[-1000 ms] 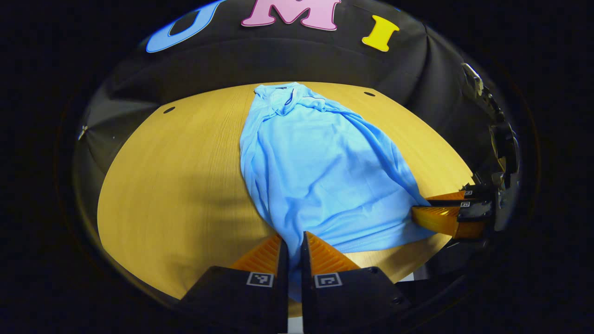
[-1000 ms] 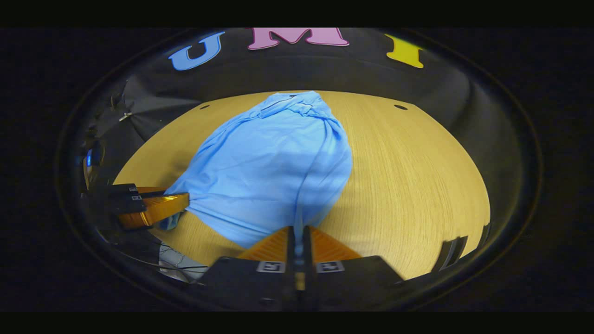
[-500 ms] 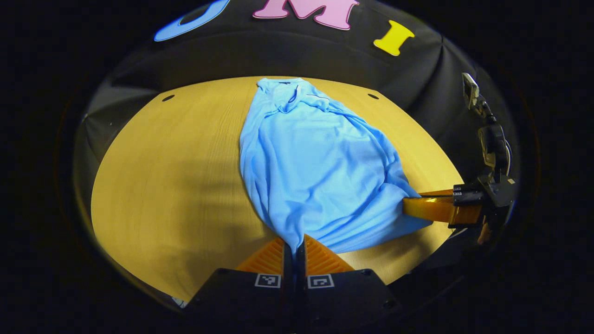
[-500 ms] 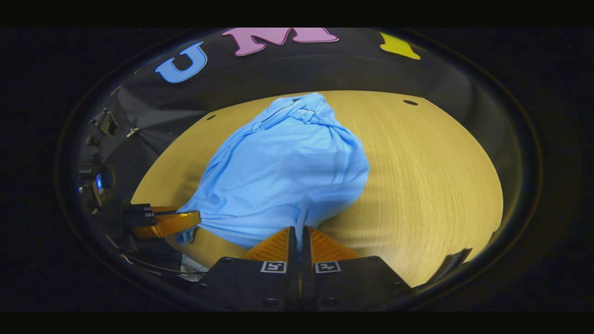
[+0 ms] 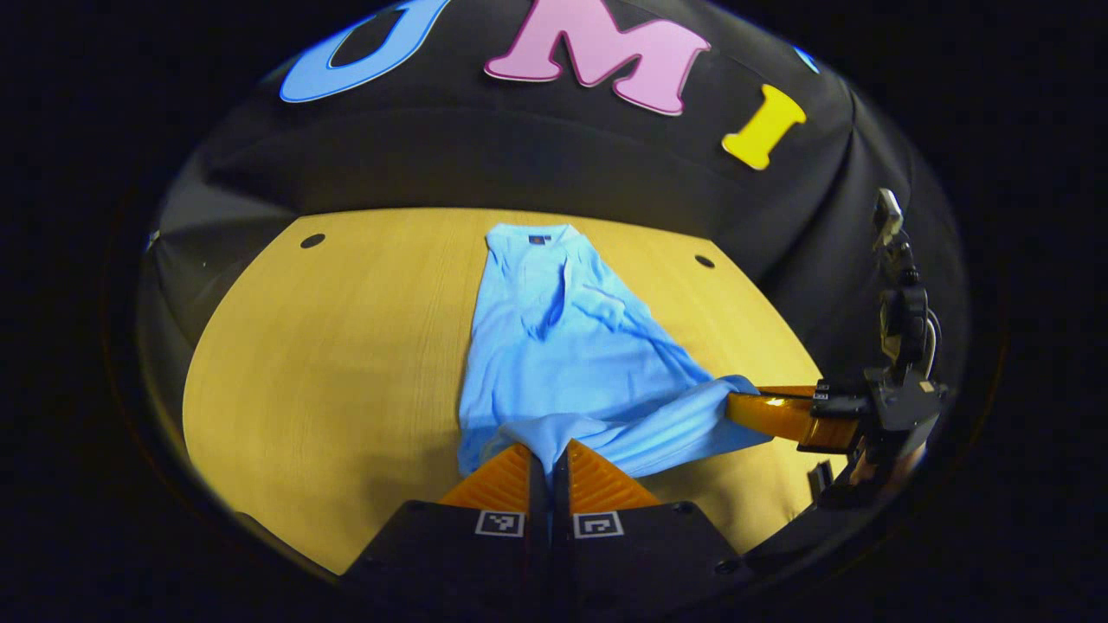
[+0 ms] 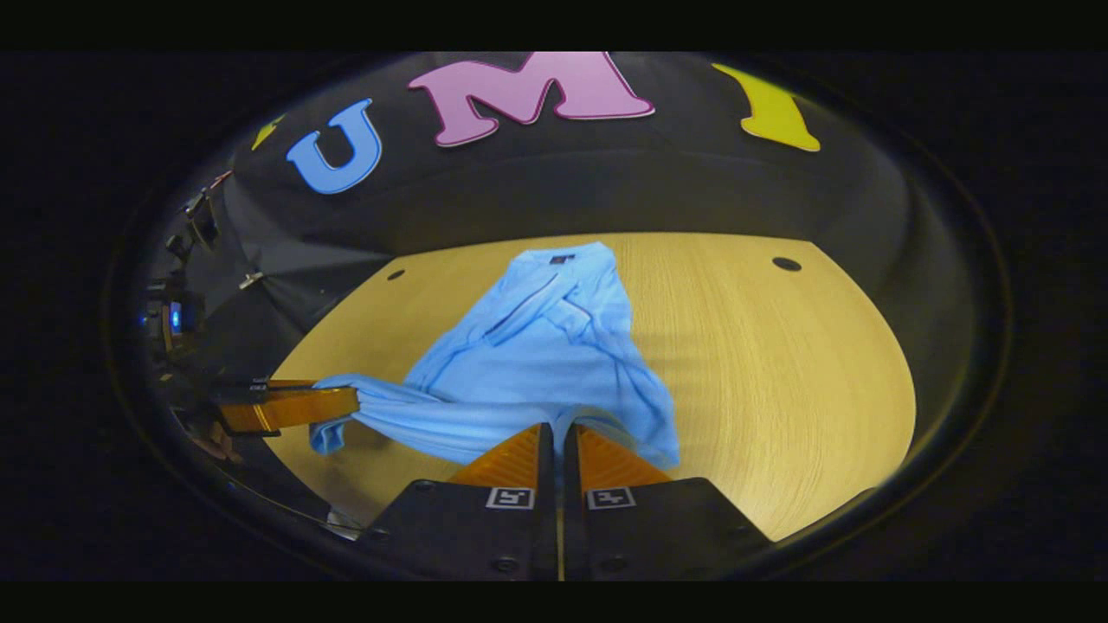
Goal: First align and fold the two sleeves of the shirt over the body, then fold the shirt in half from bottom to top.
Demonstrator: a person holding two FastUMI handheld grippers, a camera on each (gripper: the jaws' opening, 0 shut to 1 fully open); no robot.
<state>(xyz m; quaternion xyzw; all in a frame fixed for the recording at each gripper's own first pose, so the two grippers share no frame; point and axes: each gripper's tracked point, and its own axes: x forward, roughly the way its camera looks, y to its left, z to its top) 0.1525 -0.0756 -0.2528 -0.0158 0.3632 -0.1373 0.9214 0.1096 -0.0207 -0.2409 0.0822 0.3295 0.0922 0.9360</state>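
Note:
A light blue shirt [image 5: 563, 346] lies lengthwise on the round wooden table [image 5: 329, 363], collar at the far end, sleeves folded over the body. Its bottom hem is lifted off the table and stretched between both grippers. My left gripper [image 5: 549, 452] is shut on the hem's left corner. In the left gripper view the right gripper [image 5: 751, 407] holds the other corner at the right. In the right gripper view the shirt [image 6: 554, 346] shows again, my right gripper [image 6: 558, 431] is shut on the hem, and the left gripper [image 6: 333, 405] pinches the hem at the left.
Black cloth walls the booth behind the table [image 6: 779, 363]. Two small dark holes [image 5: 312, 240] [image 5: 705, 260] mark the table's far side. Bare wood lies to the left of the shirt in the left gripper view and to its right in the right gripper view.
Both grippers have risen and moved toward the collar with the hem, so the shirt's lower part has lifted off the table and begun to double over.

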